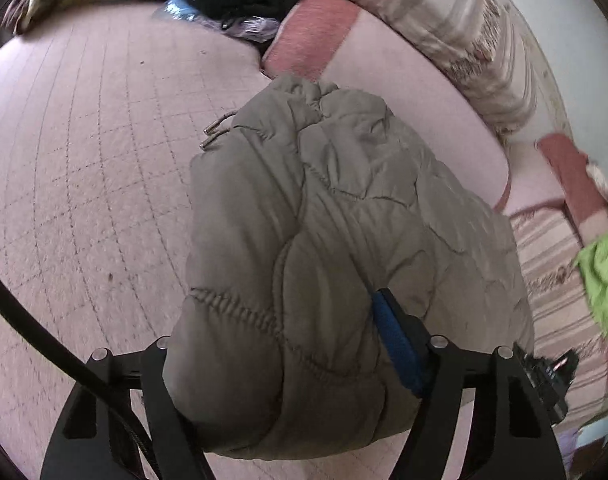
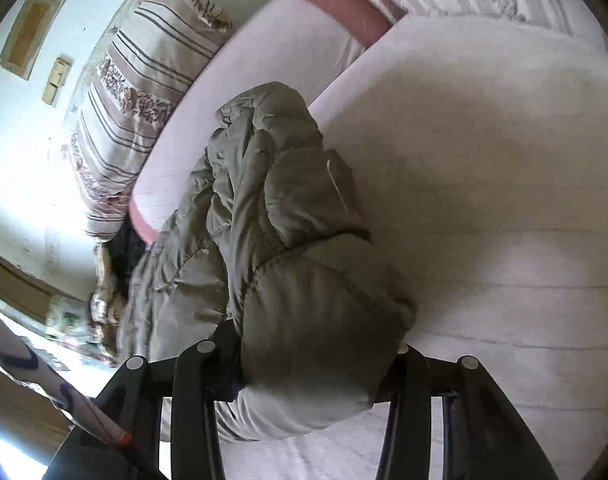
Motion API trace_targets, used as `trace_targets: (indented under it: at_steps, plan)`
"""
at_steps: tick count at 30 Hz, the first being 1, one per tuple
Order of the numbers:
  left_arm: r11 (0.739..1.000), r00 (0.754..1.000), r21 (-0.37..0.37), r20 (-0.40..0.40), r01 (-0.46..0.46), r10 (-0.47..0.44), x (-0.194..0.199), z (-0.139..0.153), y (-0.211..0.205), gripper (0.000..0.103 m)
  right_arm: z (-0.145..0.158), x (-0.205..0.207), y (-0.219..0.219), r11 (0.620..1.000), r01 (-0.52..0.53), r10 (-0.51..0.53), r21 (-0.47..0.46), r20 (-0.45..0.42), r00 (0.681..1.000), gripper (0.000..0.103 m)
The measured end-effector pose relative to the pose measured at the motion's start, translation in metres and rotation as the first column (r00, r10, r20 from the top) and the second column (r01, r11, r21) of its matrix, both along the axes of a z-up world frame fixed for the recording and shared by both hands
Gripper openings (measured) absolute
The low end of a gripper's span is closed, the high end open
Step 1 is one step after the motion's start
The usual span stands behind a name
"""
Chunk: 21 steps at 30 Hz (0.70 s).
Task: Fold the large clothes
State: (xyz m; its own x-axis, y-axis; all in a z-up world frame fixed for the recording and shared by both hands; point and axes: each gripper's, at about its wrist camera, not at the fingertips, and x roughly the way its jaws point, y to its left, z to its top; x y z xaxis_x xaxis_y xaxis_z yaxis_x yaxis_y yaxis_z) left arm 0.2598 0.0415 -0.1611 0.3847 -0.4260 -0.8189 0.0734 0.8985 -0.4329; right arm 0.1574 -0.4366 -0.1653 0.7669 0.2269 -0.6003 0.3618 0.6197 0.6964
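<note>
Item: olive quilted puffer jacket, bulky, soft, slippery shell.
Left gripper: clamped on thick padding between its fingers.
Right gripper: likewise, gripping a puffy fold.
Hold: stitched seams, probably.

Olive quilted jacket, pink checked bedspread

place: home bedroom | evidence: mattress, striped pillows, scattered clothes

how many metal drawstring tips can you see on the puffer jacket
2. Both sit side by side at the upper left edge of the olive jacket in the left wrist view: one metal tip just above the other. More may be hidden in the folds.
</note>
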Motion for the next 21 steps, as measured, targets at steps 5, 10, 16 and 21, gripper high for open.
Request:
trace_targets:
  at_steps: [5, 10, 16, 21]
  plan:
    - [0.992, 1.000, 0.127, 0.010, -0.020, 0.019, -0.007, -0.005, -0.010, 0.075, -0.002, -0.001, 0.004, 0.998, -0.002, -0.001, -0.064, -0.042, 0.999, 0.052]
    - [0.989, 1.000, 0.149, 0.023, -0.007, 0.004, -0.017, 0.000, -0.005, 0.074, 0.004, -0.001, 0.009, 0.988, -0.017, 0.009, -0.154, -0.054, 0.999, 0.056]
    - [0.994, 0.994, 0.056, 0.064, -0.098, 0.094, -0.023, 0.035, 0.036, 0.074, 0.012, -0.019, -0.004, 0.985, 0.066, -0.074, -0.157, -0.046, 0.996, 0.077]
    - [0.969, 0.963, 0.104, 0.180, -0.224, 0.203, -0.033, 0.072, 0.068, 0.074, 0.041, -0.054, -0.008, 0.921, 0.238, -0.245, -0.309, 0.014, 0.969, 0.083]
